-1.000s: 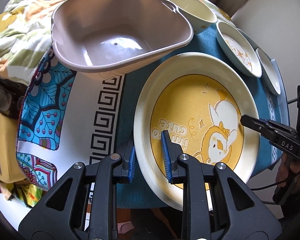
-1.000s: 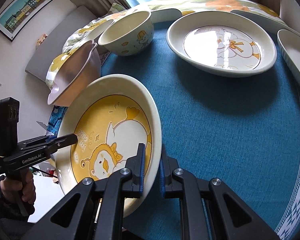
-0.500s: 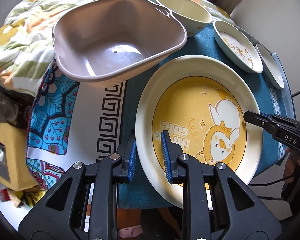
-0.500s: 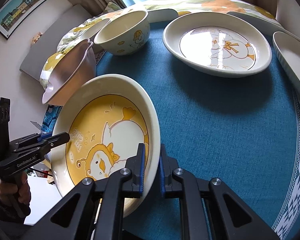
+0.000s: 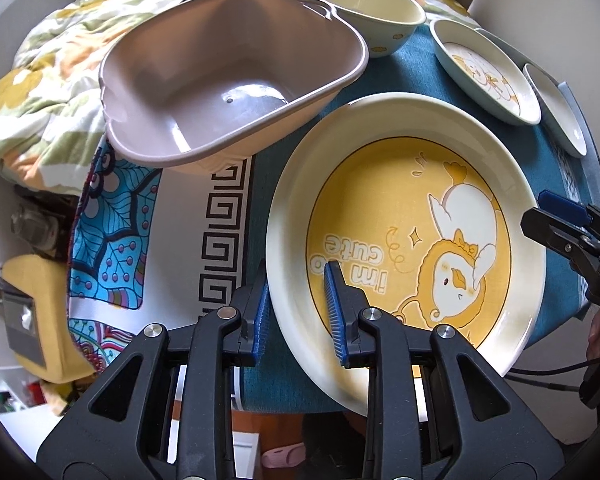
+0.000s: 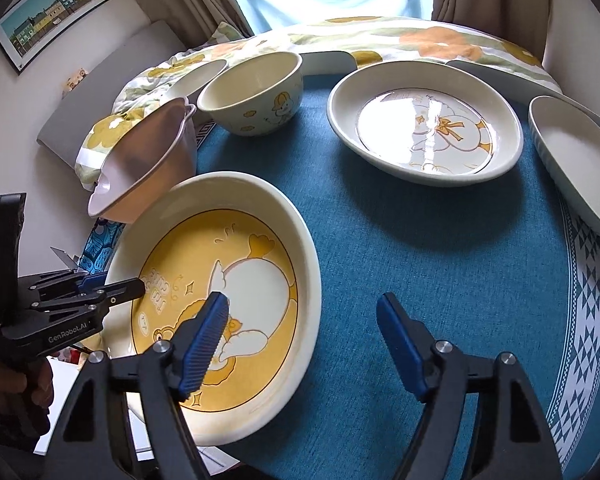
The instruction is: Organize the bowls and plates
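A cream plate with a yellow duck picture [image 5: 412,216] [image 6: 220,280] lies at the near left corner of the blue tablecloth [image 6: 420,260], partly over the table's edge. My left gripper [image 5: 296,312] [image 6: 136,286] straddles its left rim with both blue pads on it, and its jaws are just starting to open. My right gripper [image 6: 301,300] [image 5: 540,216] stands wide and its jaws are still opening. The plate's right rim lies between them, and neither pad touches it.
A pink plastic basin [image 5: 228,80] [image 6: 148,176] sits tilted just behind the plate. Further back stand a cream duck bowl [image 6: 256,92], a white duck plate [image 6: 424,120] and a ribbed white dish [image 6: 572,160]. A floral quilt [image 5: 40,92] lies beyond the table.
My right gripper has let go of the plate's rim and spread wide. The left gripper keeps its place on the opposite rim.
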### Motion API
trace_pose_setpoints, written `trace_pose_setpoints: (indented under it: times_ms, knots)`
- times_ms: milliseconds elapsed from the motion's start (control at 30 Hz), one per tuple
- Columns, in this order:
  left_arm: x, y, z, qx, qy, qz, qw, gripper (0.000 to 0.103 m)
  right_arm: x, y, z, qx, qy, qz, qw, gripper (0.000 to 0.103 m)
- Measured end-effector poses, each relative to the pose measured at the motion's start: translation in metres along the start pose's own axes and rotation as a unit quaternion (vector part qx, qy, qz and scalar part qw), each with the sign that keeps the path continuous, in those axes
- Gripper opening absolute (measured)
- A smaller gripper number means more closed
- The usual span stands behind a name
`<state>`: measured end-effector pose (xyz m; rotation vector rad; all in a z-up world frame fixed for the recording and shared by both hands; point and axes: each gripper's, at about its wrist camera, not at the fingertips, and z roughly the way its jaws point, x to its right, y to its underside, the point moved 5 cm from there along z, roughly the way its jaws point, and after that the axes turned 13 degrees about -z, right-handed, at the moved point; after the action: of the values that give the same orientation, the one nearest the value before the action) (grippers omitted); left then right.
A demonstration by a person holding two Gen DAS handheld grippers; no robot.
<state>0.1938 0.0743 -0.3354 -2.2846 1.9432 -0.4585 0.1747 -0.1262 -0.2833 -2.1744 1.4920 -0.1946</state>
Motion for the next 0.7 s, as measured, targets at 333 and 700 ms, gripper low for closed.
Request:
trace_pose_setpoints:
  times_ms: [333, 700]
  knots:
    - [-0.003, 0.013, -0.005, 0.016, 0.002, -0.009, 0.9998, 0.093, -0.009, 0.005, -0.023, 0.017, 0.006, 0.005, 1.000, 0.072]
    - [0.056, 0.011, -0.099, 0.109, -0.004, 0.050, 0.9928, 0.093, 0.002, 0.011, -0.087, 0.066, 0.017, 0.022, 0.997, 0.072]
